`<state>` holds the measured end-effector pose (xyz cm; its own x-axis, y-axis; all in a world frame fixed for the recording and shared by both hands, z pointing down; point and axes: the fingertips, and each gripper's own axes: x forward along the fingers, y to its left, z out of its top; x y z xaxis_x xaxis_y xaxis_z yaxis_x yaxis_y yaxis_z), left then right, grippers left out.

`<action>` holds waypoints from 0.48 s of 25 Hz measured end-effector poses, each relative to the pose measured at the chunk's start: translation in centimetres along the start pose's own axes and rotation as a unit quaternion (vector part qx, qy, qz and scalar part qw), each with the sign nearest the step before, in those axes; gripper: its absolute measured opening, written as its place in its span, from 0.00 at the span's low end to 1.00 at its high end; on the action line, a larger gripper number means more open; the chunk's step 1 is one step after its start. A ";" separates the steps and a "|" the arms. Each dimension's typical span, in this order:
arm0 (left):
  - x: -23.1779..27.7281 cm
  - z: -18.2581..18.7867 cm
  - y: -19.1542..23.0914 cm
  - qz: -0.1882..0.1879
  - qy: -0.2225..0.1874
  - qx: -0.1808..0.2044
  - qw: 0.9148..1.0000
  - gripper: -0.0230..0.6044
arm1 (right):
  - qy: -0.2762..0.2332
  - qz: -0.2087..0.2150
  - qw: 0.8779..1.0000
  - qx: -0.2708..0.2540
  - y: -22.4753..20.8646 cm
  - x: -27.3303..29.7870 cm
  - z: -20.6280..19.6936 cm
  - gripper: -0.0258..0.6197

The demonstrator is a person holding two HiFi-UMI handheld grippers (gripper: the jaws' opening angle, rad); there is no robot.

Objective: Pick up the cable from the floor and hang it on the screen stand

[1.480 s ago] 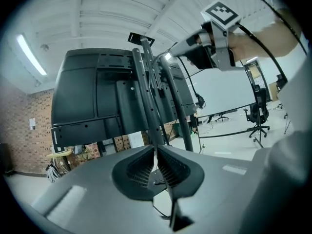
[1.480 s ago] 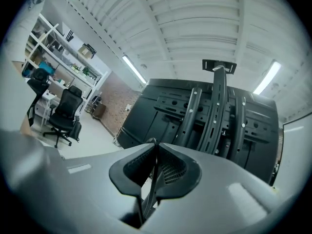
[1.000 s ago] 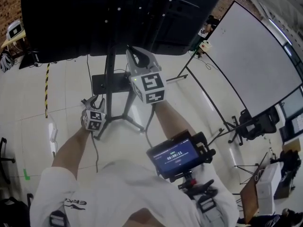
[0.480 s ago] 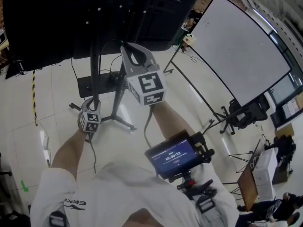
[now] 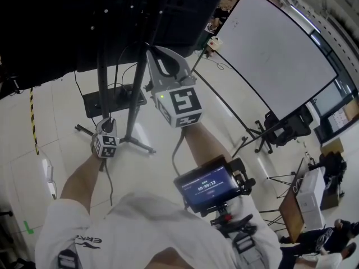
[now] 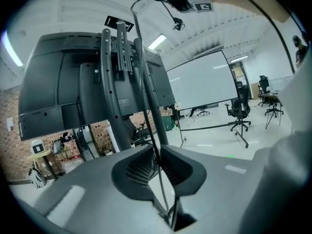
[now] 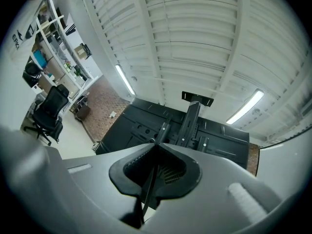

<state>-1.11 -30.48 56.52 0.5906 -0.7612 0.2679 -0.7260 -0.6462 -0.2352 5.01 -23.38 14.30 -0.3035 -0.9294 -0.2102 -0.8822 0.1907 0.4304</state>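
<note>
While the cable [image 6: 143,113] ran from our left gripper [image 6: 157,152] up to our right gripper [image 7: 156,145], the left jaws had just been closing and now pinched it near the stand [image 5: 102,88]; the right jaws clamped it by the screen's [image 5: 67,21] back, so we judged hanging close.

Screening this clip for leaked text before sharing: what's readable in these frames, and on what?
"00:00:12": chest-mounted display; the smaller line above it is too small to read.
"ERK": shirt logo, ending unclear.
Too small to read: white label on the back of the screen.
No letters, only black-and-white patterns: marker cubes.
</note>
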 end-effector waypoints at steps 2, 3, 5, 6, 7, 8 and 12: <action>-0.2 -0.1 0.3 0.006 0.001 -0.003 1.000 0.08 | 0.001 -0.009 1.000 0.000 -0.8 -0.3 -0.2 0.10; -0.3 -0.2 0.5 0.009 0.002 -0.005 1.000 0.07 | 0.003 -0.014 1.000 0.001 -1.4 -0.4 -0.4 0.10; -0.6 -0.3 1.0 0.013 0.003 -0.009 1.000 0.07 | 0.007 -0.024 1.000 0.006 -2.3 -0.7 -1.0 0.10; -0.9 -0.4 1.3 0.016 0.004 -0.011 1.000 0.07 | 0.009 -0.029 0.999 0.009 -2.8 -0.8 -1.3 0.10; -1.1 -0.5 1.6 0.018 0.005 -0.014 1.000 0.07 | 0.011 -0.034 0.999 0.012 -3.1 -1.0 -1.7 0.10; -1.4 -0.6 2.0 0.021 0.005 -0.018 1.000 0.07 | 0.012 -0.038 0.999 0.015 -3.5 -1.1 -2.0 0.10; -2.4 -0.3 4.5 0.033 0.000 -0.038 0.999 0.06 | 0.021 -0.058 0.998 0.027 -5.1 -1.6 -3.6 0.10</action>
<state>-5.91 -31.51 55.15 0.5401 -0.8022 0.2545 -0.7882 -0.5882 -0.1812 11.34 -24.03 15.61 -0.1845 -0.9582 -0.2185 -0.9287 0.0972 0.3579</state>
